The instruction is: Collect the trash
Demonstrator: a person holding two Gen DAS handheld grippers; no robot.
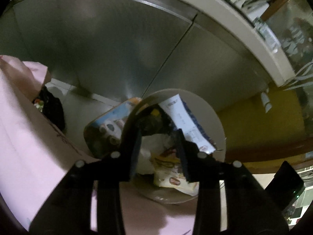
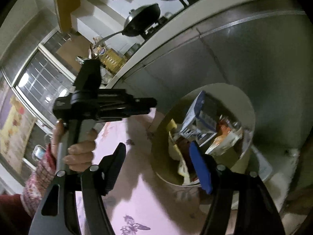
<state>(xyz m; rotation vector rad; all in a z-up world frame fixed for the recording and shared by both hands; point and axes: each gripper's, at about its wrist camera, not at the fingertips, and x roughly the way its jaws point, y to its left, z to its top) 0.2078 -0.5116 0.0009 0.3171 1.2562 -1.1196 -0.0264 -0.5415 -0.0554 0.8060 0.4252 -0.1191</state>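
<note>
Here both grippers are hovering over the trash bin [image 2: 245,105], which is brimming with wrappers [image 1: 176,180]; the left gripper [image 1: 159,150] and right gripper [image 2: 160,166] are holding jaws spread, probably ready to drop or press trash in.

steel cabinet doors [image 1: 109,45] | white countertop [image 2: 176,27] | barred window [image 2: 41,86]

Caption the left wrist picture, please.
Open left tongs poised over a round bin full of wrappers and paper.

The cabinet front [image 1: 109,45] is brushed metal with a dull sheen; the bin [image 2: 247,105] looks smooth, matt plastic. Inside lie glossy wrappers [image 1: 176,180] and printed paper [image 1: 185,121]; the pink cloth [image 2: 137,199] is soft and matt.
</note>
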